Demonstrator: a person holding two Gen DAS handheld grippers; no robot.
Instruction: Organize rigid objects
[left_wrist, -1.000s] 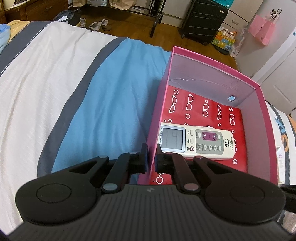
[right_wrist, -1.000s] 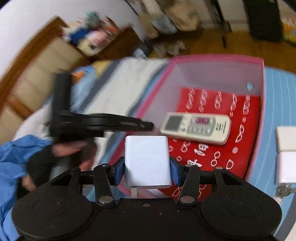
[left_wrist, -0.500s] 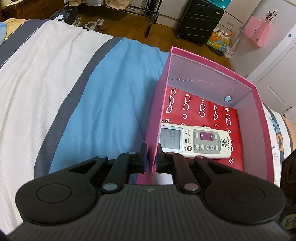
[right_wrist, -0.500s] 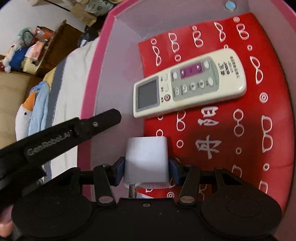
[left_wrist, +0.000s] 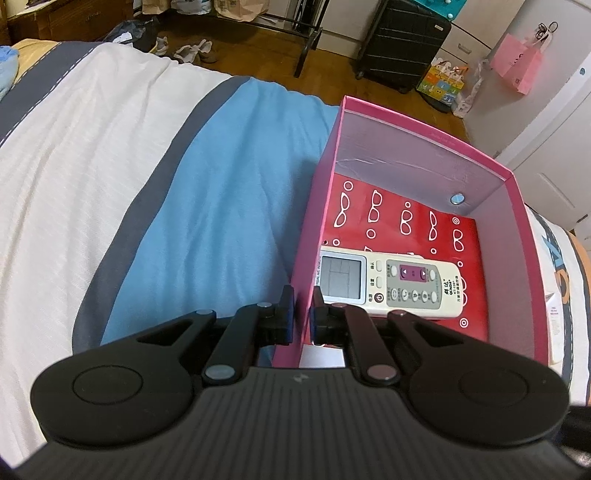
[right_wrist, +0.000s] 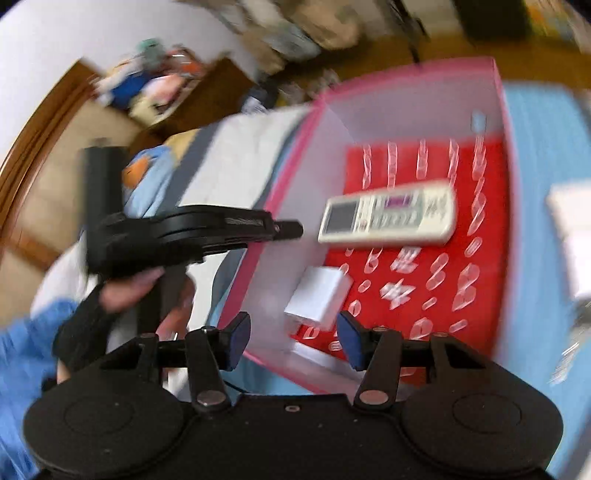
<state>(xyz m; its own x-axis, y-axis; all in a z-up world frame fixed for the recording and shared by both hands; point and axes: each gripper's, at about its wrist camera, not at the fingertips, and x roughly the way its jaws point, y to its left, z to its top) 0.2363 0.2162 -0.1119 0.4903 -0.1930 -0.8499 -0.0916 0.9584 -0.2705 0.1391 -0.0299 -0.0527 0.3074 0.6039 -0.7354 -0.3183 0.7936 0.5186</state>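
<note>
Box contents: pink box (left_wrist: 424, 133) sits on the striped bed (left_wrist: 147, 184) and holds a white remote control (left_wrist: 388, 282) lying flat across its red patterned floor, with a white charger block (right_wrist: 317, 301) near the left wall at about 7 o'clock of the remote.
Left gripper (left_wrist: 303, 317): clenched on the near left wall of the box, one pad inside and one outside, steadying it.
Right gripper (right_wrist: 293, 338): released, its blue pads spread wide and apart from the charger block, which lies loose just beyond them; this view is blurred.
Done: two rigid items appear to be stowed in the box.
Left to do: white boxes (right_wrist: 570, 236) lie outside on the blue bedcover at 3 o'clock of the box; blur hides what they are, and they look like the next candidates.
Progress: judged partway, with room on the box floor at 12 and 5 o'clock of the remote.
</note>
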